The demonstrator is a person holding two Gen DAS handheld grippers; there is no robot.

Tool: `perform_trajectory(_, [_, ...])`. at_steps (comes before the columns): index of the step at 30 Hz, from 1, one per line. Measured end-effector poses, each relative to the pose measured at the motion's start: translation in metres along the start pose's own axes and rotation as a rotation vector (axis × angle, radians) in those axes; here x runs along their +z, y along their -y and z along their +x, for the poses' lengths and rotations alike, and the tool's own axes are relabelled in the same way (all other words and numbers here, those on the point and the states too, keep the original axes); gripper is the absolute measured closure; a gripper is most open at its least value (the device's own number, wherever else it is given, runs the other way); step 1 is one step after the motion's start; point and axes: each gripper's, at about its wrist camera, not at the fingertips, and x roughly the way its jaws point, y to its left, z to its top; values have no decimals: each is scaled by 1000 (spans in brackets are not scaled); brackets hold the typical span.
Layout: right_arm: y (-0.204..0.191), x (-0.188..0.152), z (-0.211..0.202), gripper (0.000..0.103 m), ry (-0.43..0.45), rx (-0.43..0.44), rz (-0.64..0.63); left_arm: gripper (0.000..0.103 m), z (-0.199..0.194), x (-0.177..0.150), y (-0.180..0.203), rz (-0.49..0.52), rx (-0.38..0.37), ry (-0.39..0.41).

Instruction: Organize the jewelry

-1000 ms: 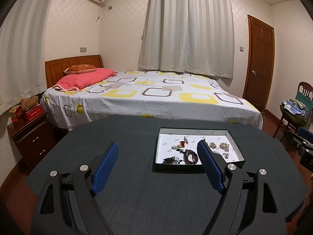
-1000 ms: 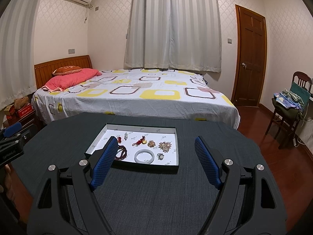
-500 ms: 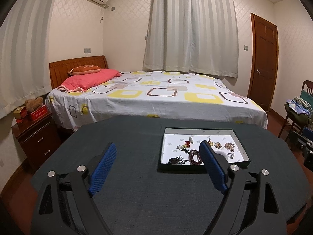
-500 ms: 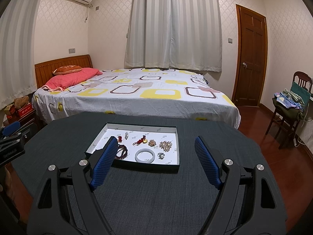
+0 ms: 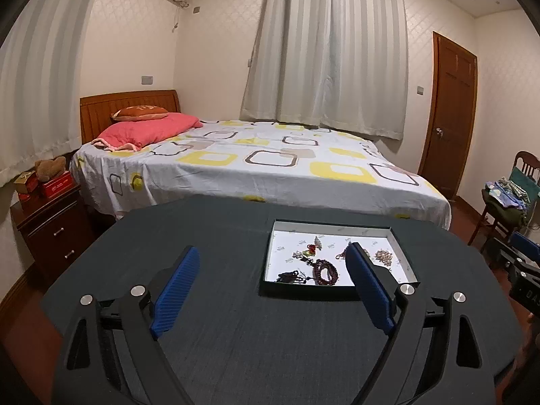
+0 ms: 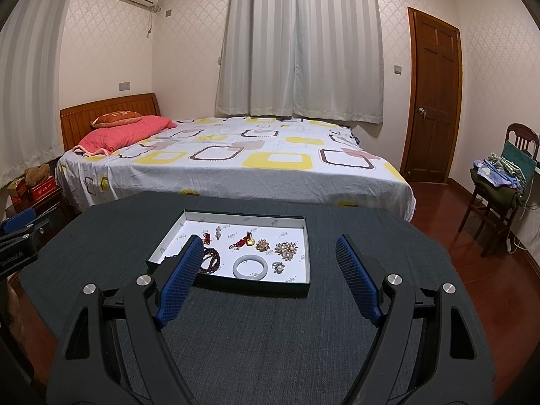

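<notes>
Dark beads lie tangled in the tray just ahead of your wide-open, empty right gripper and left gripper, so a careless pinch may snag neighbouring pieces and drag them out.

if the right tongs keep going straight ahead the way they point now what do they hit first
Probably the tray: its near wall lies just ahead of the open right tongs, with the bangle right behind it. Their height above the table is unclear.

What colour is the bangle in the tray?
The bangle is pale grey-white, best seen in the right wrist view.
</notes>
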Motion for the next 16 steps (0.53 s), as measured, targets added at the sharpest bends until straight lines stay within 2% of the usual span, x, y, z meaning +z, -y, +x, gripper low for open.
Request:
perform_trajectory(4, [-1, -1, 1, 24, 0, 0, -1, 17, -1, -2, 0, -7, 14, 9])
perform_trajectory(8, [0, -2, 2, 24, -3, 1, 1, 17, 2, -3, -2, -16, -5, 7])
perform_trajectory(11, [0, -5, 5, 24, -5, 2, 3, 17, 8, -4, -4, -8, 28, 4])
perform_trajectory(14, [2, -10, 11, 24, -17, 1, 10, 17, 19, -9, -9, -9, 48, -26])
perform_trajectory(16, [6, -14, 20, 24, -26, 0, 19, 17, 35, -14, -14, -10, 61, -75])
